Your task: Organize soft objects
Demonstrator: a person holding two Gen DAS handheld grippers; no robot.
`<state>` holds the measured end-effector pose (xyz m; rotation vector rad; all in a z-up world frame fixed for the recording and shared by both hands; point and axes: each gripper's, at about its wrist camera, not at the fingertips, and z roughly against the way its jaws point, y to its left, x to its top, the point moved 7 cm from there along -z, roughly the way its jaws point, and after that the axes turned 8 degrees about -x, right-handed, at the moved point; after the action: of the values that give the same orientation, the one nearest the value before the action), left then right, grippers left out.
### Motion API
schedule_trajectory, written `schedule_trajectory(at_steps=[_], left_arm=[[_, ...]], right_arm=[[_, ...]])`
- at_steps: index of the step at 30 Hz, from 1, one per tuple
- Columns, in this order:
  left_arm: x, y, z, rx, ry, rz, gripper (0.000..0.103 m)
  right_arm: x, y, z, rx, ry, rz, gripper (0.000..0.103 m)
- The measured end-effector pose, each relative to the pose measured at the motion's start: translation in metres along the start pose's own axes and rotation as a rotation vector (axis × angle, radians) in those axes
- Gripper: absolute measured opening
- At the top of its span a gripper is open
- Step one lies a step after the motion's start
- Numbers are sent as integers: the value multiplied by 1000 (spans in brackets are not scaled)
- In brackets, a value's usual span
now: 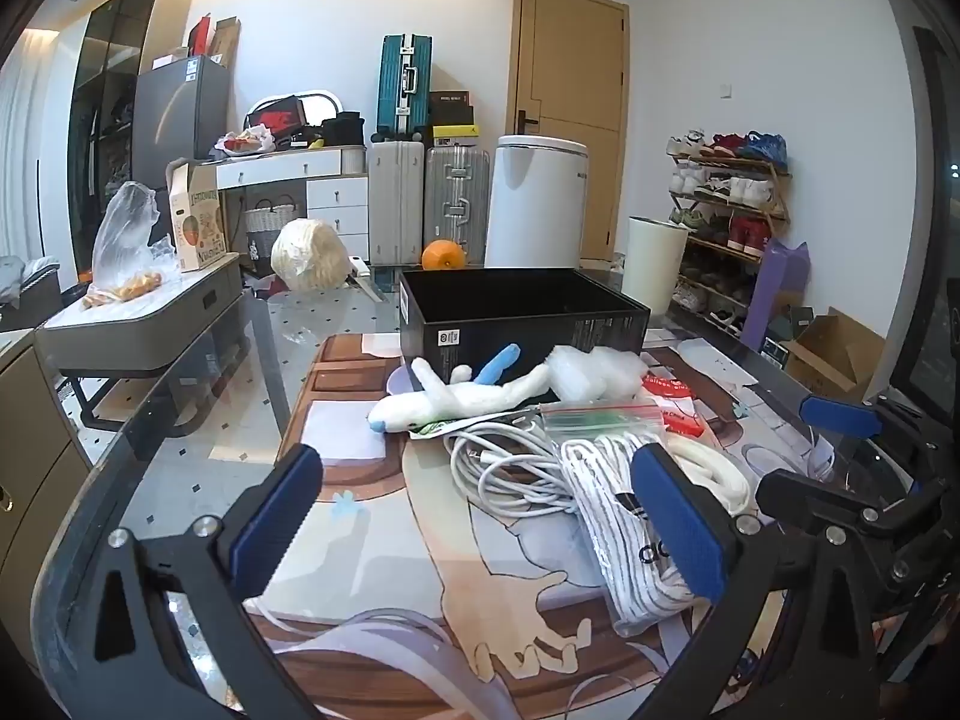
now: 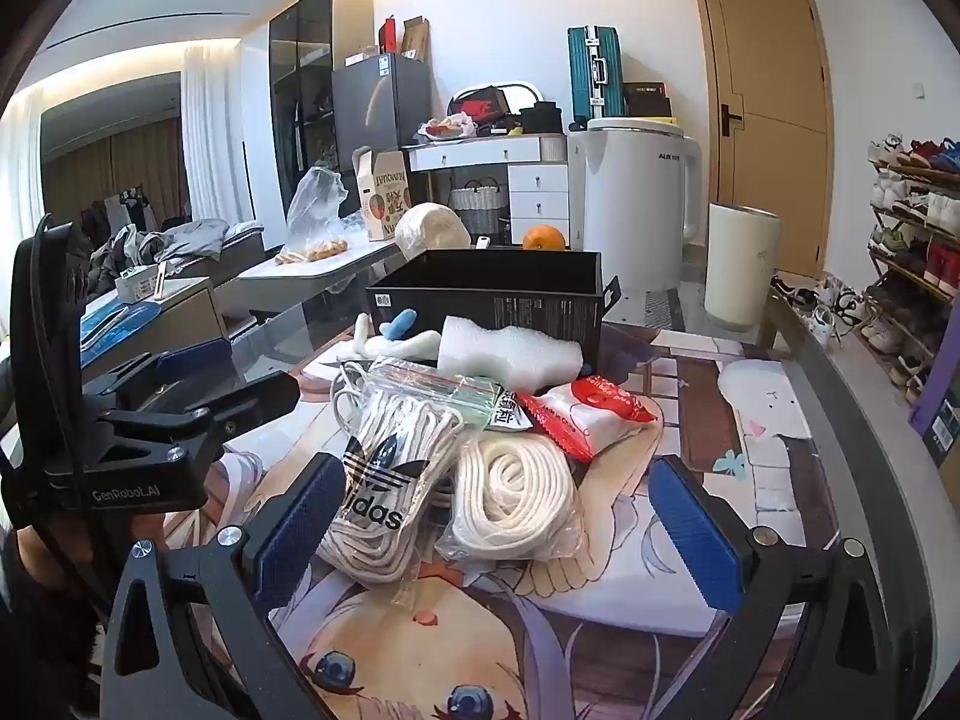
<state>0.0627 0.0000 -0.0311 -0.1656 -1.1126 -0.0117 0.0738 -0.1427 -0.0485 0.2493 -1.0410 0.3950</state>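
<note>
Both my left gripper [image 1: 480, 516] and right gripper [image 2: 498, 531] gape wide, holding nothing. Before the black box [image 1: 522, 306], left to right: plush toy [image 1: 462, 399], white cable [image 1: 504, 468], bagged laces [image 2: 384, 498], rope coil [image 2: 510, 498]. Loose cable loops could snag and drag neighbours.

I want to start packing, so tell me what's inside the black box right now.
The black box shows only bare dark inner walls, nothing rising above them. Its floor is hidden behind the near wall, so something flat could lie there.
</note>
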Motion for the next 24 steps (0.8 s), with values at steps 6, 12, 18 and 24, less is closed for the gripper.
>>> schedule_trajectory(at_steps=[6, 12, 18, 24], left_arm=[[-1, 3, -1, -5, -4, 14, 103], [-2, 1, -3, -17, 8, 15, 103], [-2, 4, -4, -20, 2, 24, 103], [-2, 4, -4, -16, -4, 20, 103]], right_arm=[[2, -1, -5, -7, 15, -6, 103], [-7, -4, -5, -15, 24, -16, 103], [-5, -5, -9, -22, 42, -19, 103], [-8, -8, -10, -18, 40, -29, 103]])
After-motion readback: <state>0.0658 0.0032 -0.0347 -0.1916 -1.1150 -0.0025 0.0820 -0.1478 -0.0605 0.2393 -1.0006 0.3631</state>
